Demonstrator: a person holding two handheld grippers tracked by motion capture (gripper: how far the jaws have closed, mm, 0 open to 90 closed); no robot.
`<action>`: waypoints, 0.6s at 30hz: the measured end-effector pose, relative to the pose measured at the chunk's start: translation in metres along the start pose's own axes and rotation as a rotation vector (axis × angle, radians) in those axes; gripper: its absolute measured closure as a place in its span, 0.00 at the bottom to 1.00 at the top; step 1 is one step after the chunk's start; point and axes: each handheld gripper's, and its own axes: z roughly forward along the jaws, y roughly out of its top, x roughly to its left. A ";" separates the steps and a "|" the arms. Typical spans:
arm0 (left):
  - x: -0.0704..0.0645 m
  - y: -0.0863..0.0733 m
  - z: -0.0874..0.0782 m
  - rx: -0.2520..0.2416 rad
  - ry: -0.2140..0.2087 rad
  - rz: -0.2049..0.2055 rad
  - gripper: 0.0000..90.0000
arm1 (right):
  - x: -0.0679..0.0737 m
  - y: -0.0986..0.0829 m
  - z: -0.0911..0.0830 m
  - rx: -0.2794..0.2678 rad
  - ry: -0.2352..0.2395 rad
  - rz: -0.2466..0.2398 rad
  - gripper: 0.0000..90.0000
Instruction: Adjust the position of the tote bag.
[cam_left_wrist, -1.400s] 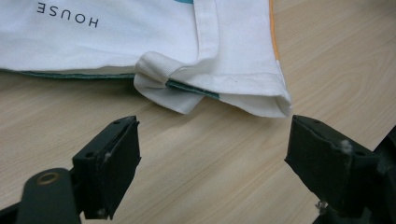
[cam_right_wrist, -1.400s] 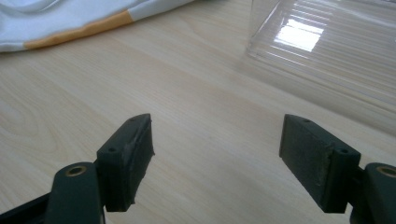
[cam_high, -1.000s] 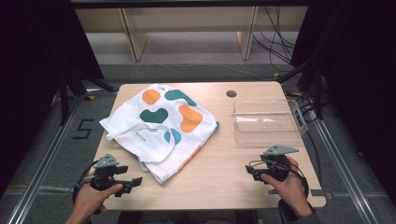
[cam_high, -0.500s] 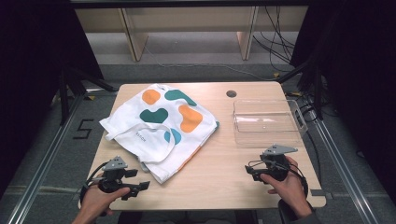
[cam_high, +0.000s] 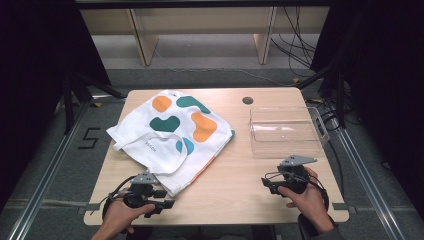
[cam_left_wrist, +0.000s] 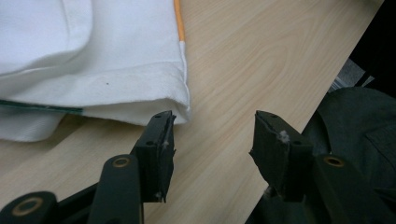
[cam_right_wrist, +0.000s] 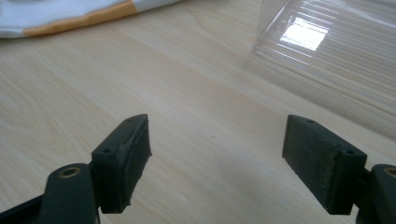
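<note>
A folded white cloth bag with orange and teal blobs lies on the left half of the wooden table. My left gripper sits at the table's front left, open, its jaws just short of the bag's near corner. In the left gripper view the white hem and an orange stripe lie ahead of the open left gripper. My right gripper rests at the front right, open over bare wood. The right gripper holds nothing.
A clear plastic tray stands at the right of the table, just beyond the right gripper; its ribbed wall fills the upper right of the right gripper view. A round cable hole sits near the far edge. Dark floor surrounds the table.
My left gripper has moved right and forward along the front edge, closing in on the bag's near corner. The right gripper has stayed in place.
</note>
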 end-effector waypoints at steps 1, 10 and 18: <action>0.000 0.001 0.002 0.007 0.002 -0.005 0.54 | 0.000 0.000 0.000 0.003 0.002 0.004 0.27; 0.006 0.010 0.019 0.085 0.045 0.050 0.62 | -0.003 0.001 0.001 -0.015 -0.004 -0.068 0.26; 0.004 0.016 0.029 0.103 0.060 0.147 0.91 | -0.002 0.001 0.001 -0.012 0.006 -0.050 0.26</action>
